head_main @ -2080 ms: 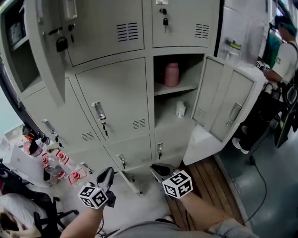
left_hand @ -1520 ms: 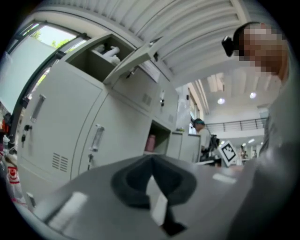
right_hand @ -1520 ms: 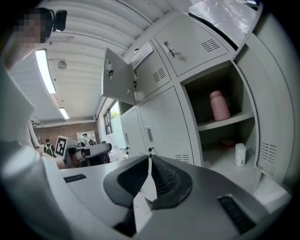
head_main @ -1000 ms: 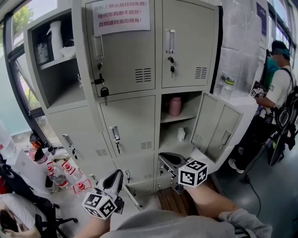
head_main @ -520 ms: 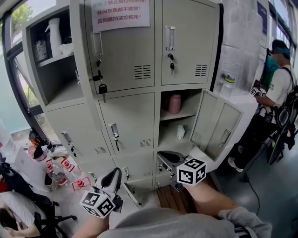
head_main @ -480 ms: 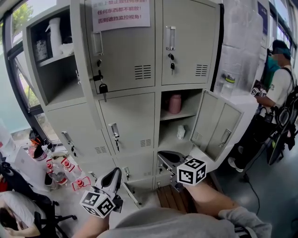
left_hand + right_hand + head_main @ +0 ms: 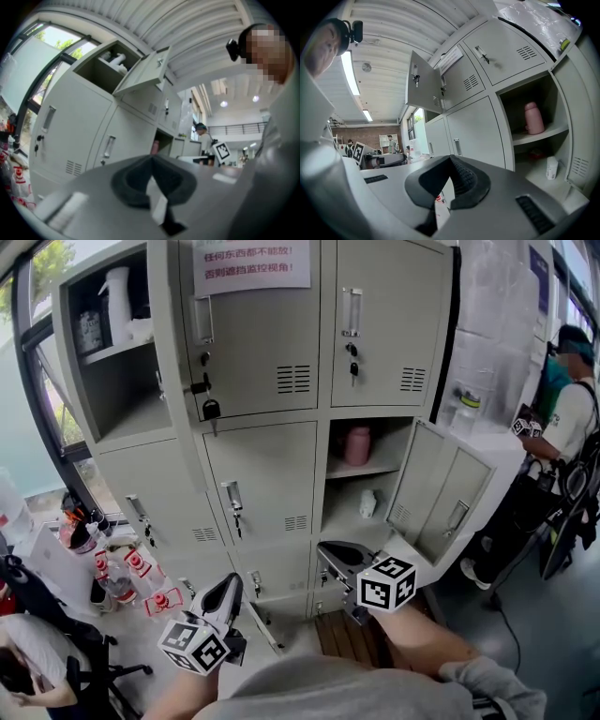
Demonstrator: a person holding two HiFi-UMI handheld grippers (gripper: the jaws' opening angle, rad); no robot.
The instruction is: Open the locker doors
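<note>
1. A bank of pale grey metal lockers (image 7: 272, 474) is standing in front of the person and is filling most of the head view.
2. Its top-left door (image 7: 176, 371) is hanging open. Two grey doors on the right (image 7: 450, 493) are also standing wide open, while the others are sitting closed.
3. A pink bottle (image 7: 357, 445) is resting on the shelf of the open middle compartment. A small white bottle (image 7: 367, 504) is sitting in the compartment below.
4. The left gripper (image 7: 230, 582) (image 7: 152, 157) is hovering low before the bottom lockers. Its jaws are pressing together on nothing and touching no door.
5. The right gripper (image 7: 323, 549) (image 7: 450, 157) is hovering just beside it, with its jaws likewise pressing together, empty.
6. A person in a white shirt (image 7: 572, 418) is standing at the far right.
</note>
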